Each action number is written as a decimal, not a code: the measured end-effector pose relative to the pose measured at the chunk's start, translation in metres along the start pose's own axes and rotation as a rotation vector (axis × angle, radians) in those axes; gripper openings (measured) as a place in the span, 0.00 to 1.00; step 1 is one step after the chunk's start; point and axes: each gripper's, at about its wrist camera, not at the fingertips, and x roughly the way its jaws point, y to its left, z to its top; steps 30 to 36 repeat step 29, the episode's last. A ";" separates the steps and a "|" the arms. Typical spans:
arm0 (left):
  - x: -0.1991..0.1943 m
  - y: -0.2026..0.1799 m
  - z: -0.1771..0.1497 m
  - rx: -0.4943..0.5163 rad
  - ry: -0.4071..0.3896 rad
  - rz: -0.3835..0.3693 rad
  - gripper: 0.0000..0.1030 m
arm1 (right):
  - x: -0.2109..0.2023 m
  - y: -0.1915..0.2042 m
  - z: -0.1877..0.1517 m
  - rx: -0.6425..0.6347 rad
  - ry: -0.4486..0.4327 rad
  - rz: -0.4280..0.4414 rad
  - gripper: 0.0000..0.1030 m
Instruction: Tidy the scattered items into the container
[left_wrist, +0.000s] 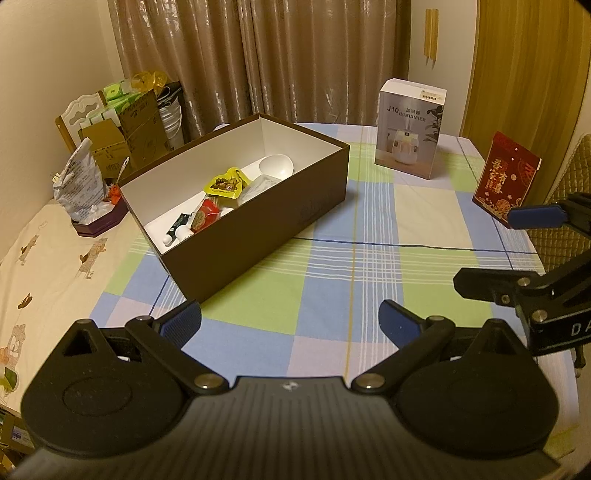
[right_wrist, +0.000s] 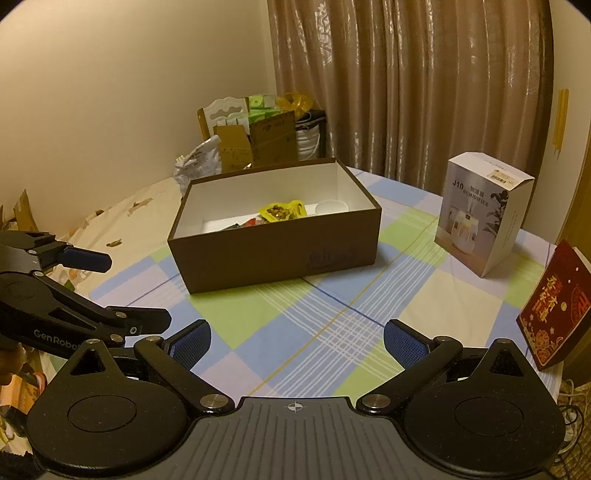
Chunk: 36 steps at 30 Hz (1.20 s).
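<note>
A brown cardboard box (left_wrist: 258, 225) with a white inside stands on the checked tablecloth; it also shows in the right wrist view (right_wrist: 273, 254). Inside lie a yellow snack packet (left_wrist: 225, 184), a white bowl (left_wrist: 277, 165), a red packet (left_wrist: 205, 218) and a small tube (left_wrist: 177, 227). My left gripper (left_wrist: 291, 321) is open and empty, held above the cloth in front of the box. My right gripper (right_wrist: 297, 341) is open and empty, also in front of the box. Each gripper shows at the edge of the other's view.
A white humidifier box (left_wrist: 410, 129) and a red greeting-card box (left_wrist: 506, 177) stand at the table's right. A purple tray with a foil bag (left_wrist: 92, 199) sits left of the box. Cardboard cartons and a chair (left_wrist: 122, 129) stand behind by the curtain.
</note>
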 end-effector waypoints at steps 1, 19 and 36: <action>0.000 0.000 0.000 0.001 0.001 0.000 0.98 | 0.001 0.000 0.000 0.000 0.002 0.000 1.00; 0.020 0.003 0.011 0.008 0.033 -0.004 0.98 | 0.016 -0.006 -0.001 0.019 0.035 -0.009 1.00; 0.029 0.004 0.016 0.016 0.028 0.006 0.98 | 0.023 -0.012 0.000 0.026 0.048 -0.015 1.00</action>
